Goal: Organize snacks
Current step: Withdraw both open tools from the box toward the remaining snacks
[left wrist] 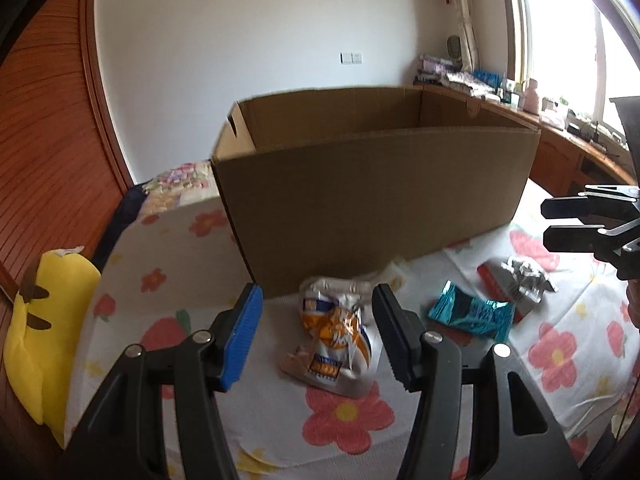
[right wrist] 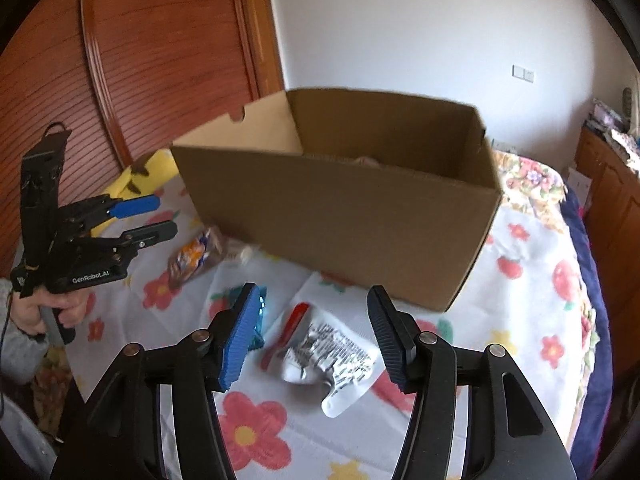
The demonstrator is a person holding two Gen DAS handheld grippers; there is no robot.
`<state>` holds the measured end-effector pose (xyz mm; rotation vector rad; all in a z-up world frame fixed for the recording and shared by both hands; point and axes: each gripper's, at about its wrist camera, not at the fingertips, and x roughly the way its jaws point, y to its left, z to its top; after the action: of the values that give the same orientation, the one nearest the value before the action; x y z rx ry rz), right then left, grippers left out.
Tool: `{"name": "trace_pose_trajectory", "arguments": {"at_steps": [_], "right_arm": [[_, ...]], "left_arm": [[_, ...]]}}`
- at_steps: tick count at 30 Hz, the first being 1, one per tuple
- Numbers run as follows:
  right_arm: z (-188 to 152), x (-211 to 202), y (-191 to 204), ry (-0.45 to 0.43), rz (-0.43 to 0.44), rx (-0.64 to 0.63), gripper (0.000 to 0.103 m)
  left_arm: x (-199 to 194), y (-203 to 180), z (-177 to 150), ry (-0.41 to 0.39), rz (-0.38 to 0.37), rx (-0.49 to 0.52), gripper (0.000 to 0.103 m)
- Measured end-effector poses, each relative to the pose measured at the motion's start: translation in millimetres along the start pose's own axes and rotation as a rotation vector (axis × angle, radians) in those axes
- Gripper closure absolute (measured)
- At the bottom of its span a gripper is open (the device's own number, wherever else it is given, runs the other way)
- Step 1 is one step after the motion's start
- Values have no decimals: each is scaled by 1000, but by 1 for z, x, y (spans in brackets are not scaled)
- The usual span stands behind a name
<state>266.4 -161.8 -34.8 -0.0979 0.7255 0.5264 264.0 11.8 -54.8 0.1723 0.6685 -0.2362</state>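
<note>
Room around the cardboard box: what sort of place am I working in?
Most likely a bedroom. The cardboard box and snack packets sit on a bed with a floral sheet, beside a slatted wooden wardrobe door and a yellow plush toy.

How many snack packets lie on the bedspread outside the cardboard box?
3: an orange-and-white packet before the left gripper, a teal packet in the middle, a silver-and-red packet before the right gripper. The box may hide more.

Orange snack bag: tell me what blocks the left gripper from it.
Nothing visible. The left gripper hangs open over the orange snack bag, with only bare floral bedsheet around it; the teal packet lies off to one side.
</note>
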Motion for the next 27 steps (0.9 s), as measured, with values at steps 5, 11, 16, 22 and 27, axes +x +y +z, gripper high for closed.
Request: {"name": "trace_pose_trajectory", "arguments": {"at_steps": [5,11,16,22,27], "right_arm": [[-6,20,-2,56,6,-13,44],[-9,41,-8,126,29,-16,44],[-12,53,-13,176,51,1,44],[-21,50,-15,198,56,12,40],[-30,41,-11,206,57,-11,37]], "left_arm": [[12,-5,-7,40,-2,13,45],[16,-4,-8,71,-21,0,45],[16,-2,-7,62,-13,9,45],[12,-1,-8,43,-7,8,45],[12,-5,-9,47,2,25,45]]}}
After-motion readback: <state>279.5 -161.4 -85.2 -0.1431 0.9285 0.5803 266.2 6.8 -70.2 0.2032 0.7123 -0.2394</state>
